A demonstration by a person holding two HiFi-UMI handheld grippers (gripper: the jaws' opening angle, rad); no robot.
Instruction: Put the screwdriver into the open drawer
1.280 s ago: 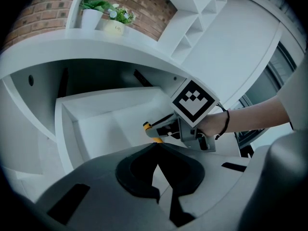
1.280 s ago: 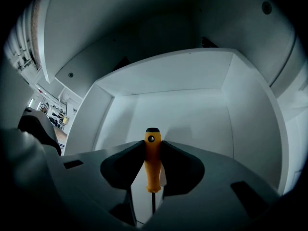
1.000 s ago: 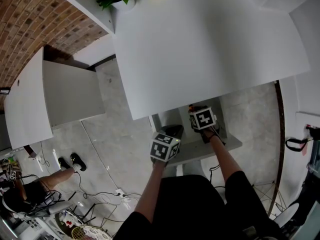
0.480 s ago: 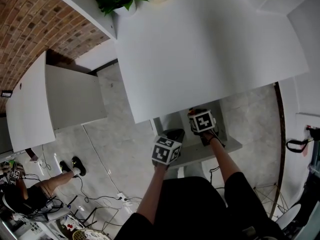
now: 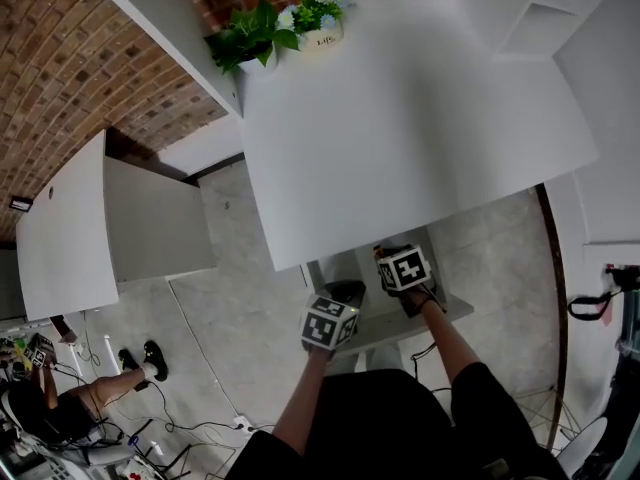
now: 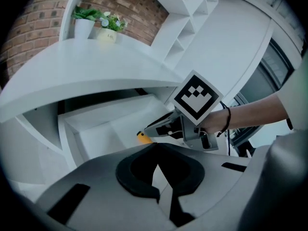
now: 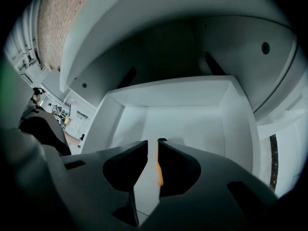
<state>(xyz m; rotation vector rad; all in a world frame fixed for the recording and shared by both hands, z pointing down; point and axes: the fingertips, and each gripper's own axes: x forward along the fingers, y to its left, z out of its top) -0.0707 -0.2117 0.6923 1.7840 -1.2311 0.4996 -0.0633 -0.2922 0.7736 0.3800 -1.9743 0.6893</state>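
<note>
White flat-topped desk [image 5: 420,118], brick wall [image 5: 70,78] behind. Small white flowerpot [image 5: 322,38] at the desk's back edge; label starts "Life", the rest too small to read. White open drawer [image 7: 173,93] under the desk front. Right gripper [image 7: 152,143] over the drawer, jaws narrowly apart and closing. Orange-handled screwdriver [image 7: 157,165] shows in the gap along one jaw, bare drawer floor on its other side: not clamped. Left gripper [image 6: 155,147] just beside, jaws together, holding nothing.
</note>
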